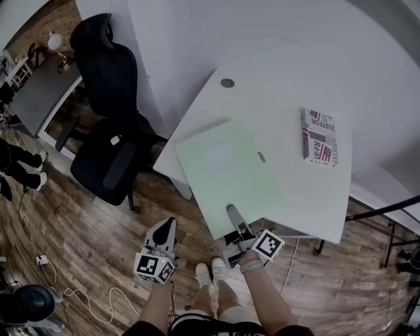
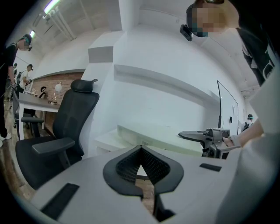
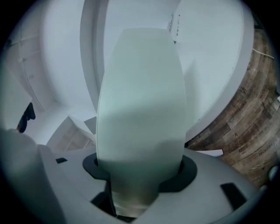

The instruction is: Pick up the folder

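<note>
- Two grippers are nearest: the left gripper (image 1: 169,227) hangs off the table, jaws together on nothing.
- Right gripper (image 1: 231,211) is clamped on the near edge of the folder (image 1: 226,172).
- Folder rests on the white table (image 1: 275,105). It looks thin, light and floppy, so a mid-edge hold should limit sag.

Was floored in dark wood planks (image 1: 85,223), with pale cables (image 1: 46,266) trailing across them at the left. Held a white bench (image 1: 289,98) set against a white wall (image 1: 197,33), a round grommet (image 1: 227,83) near its far edge. Had a black office chair (image 1: 108,131) just beside the bench's left corner. Showed a grey desk (image 1: 39,92) with a small lamp (image 1: 56,44) farther left, before a brick wall (image 2: 43,85). Was lit by a strip light (image 2: 50,6) overhead.
</note>
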The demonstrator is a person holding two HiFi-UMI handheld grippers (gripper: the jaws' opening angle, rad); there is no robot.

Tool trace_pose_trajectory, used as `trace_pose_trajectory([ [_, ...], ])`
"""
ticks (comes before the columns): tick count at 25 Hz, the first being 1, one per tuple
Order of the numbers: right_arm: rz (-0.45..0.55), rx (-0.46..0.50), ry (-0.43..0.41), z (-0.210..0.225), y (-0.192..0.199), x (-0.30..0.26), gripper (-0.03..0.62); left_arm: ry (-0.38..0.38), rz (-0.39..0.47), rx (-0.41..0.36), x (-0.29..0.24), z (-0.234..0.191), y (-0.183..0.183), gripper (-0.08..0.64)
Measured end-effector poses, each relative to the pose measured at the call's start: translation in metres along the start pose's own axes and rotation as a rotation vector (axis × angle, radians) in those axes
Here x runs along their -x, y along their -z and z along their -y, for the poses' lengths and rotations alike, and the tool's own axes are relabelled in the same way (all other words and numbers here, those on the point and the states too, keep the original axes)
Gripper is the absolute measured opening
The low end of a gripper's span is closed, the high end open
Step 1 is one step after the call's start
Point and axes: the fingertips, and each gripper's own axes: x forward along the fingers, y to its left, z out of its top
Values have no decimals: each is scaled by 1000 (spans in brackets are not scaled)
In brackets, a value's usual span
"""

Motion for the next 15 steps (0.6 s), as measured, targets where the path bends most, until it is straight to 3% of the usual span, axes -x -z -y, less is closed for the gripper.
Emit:
trace_pose_trajectory([
  [15,22,166,-82,-62,-35,6,282,4,60,-23,4,11,-46,12],
])
